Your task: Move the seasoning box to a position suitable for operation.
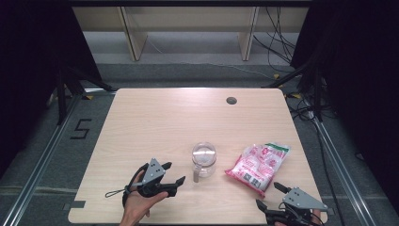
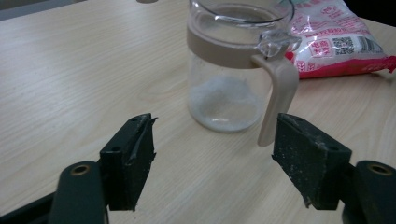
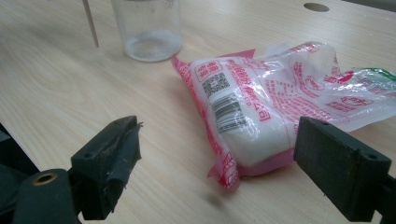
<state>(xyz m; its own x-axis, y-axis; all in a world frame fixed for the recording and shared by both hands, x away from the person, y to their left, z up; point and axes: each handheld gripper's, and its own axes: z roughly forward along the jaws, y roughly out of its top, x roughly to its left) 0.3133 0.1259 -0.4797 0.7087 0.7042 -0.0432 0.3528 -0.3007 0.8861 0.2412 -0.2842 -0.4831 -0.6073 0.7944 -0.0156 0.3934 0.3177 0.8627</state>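
A clear glass jar (image 1: 203, 159) with a beige collar and handle stands near the table's front middle; a little white powder lies in its bottom (image 2: 227, 98). To its right lies a red and white plastic bag (image 1: 258, 165) of white grains, its barcode end towards me (image 3: 243, 112). My left gripper (image 1: 174, 173) is open just left of the jar, with the beige handle (image 2: 278, 95) near its right jaw and nothing between the jaws. My right gripper (image 1: 270, 195) is open at the front edge, just short of the bag's near end.
The pale wooden table (image 1: 155, 122) has a round grey cable hole (image 1: 231, 100) at the far right. Cables trail on the floor beyond the far right corner. A "5" mark (image 1: 81, 128) is on the floor to the left.
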